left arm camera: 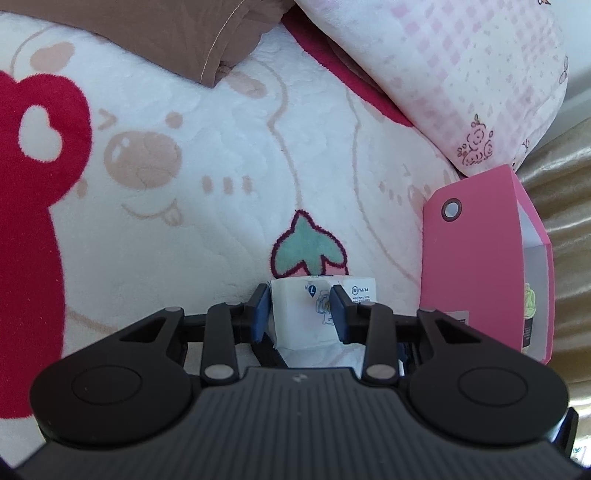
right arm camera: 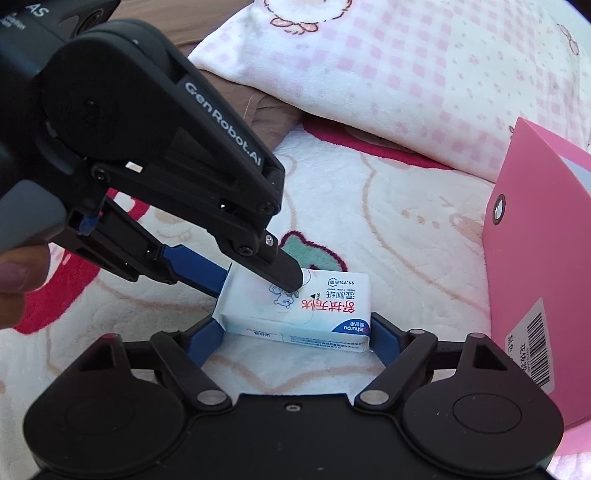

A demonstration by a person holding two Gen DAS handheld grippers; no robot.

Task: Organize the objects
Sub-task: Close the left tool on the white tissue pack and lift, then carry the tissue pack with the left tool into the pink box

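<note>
Pinching now: my left claw (left arm camera: 300, 308) has its blue pads on either side of the white wipes pack (left arm camera: 321, 310), which lies flat on the cartoon bed blanket (left arm camera: 221, 177), over the strawberry print (left arm camera: 308, 247). From the right wrist view, my right claw (right arm camera: 295, 332) sits spread, its fingers flanking the pack's two ends; whether they touch it, I cannot tell. Just right of the pack stands the pink box (right arm camera: 535, 258), open side up, barcode label showing. A pink checked pillow (right arm camera: 406, 74) lies beyond, with brown cloth (left arm camera: 184, 33) at the far left.
</note>
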